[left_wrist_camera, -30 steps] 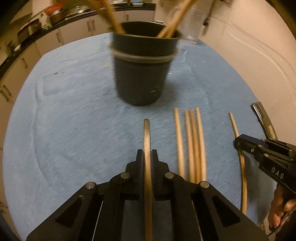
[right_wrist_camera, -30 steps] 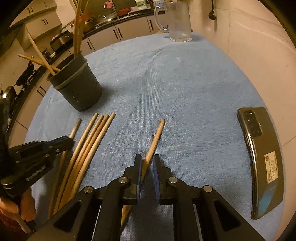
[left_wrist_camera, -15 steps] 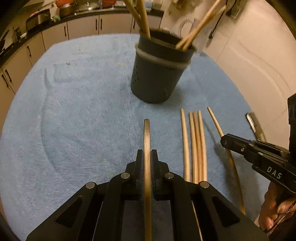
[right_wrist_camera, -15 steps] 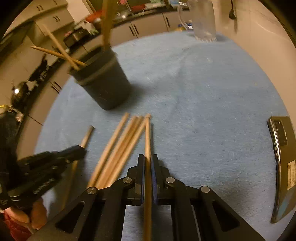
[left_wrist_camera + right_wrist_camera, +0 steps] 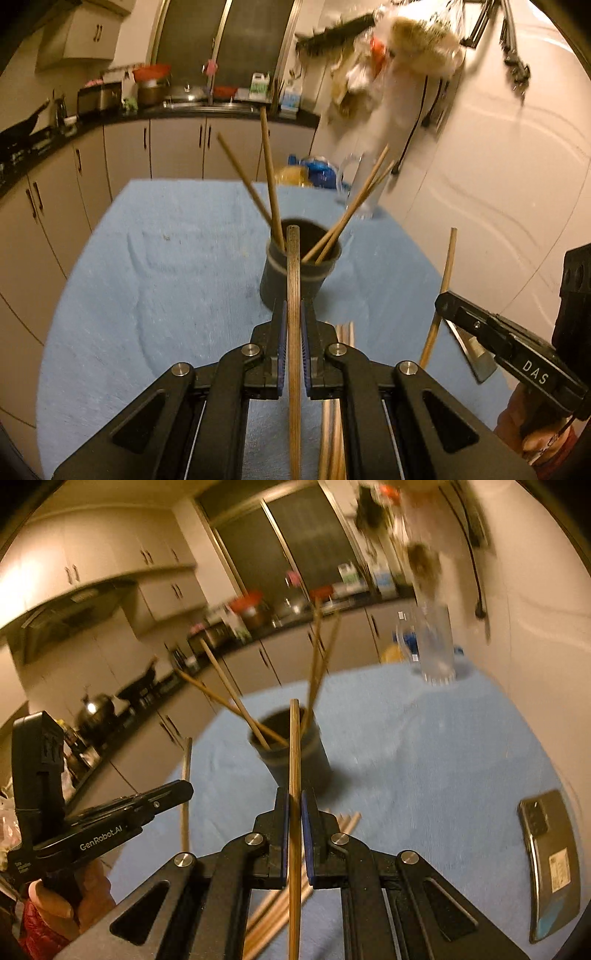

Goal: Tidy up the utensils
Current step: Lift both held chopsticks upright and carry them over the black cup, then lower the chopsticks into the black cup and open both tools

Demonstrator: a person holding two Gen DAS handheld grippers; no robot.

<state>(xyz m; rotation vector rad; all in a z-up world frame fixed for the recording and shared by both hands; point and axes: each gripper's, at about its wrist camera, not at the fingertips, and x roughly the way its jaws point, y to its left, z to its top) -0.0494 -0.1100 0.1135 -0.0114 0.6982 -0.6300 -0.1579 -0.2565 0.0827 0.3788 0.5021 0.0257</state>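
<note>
My left gripper (image 5: 293, 314) is shut on a wooden chopstick (image 5: 293, 280) that points forward at the dark utensil holder (image 5: 299, 273). The right gripper (image 5: 294, 805) is likewise shut on a chopstick (image 5: 294, 753), lifted off the cloth and aimed at the same holder (image 5: 295, 753). Several chopsticks stand in the holder, leaning outward. A few more loose chopsticks (image 5: 345, 332) lie on the blue cloth below the grippers. In the left wrist view the right gripper (image 5: 441, 301) shows at the right with its stick (image 5: 445, 277); in the right wrist view the left gripper (image 5: 186, 790) shows at the left.
A blue cloth (image 5: 166, 277) covers the table. A phone (image 5: 550, 864) lies at the cloth's right side. A clear glass jug (image 5: 434, 646) stands at the far edge near the wall. Kitchen cabinets (image 5: 173, 147) and a worktop run behind and to the left.
Both grippers have risen off the cloth and tilted up, each carrying its chopstick. The right gripper closed on its stick and swung to face the holder.
</note>
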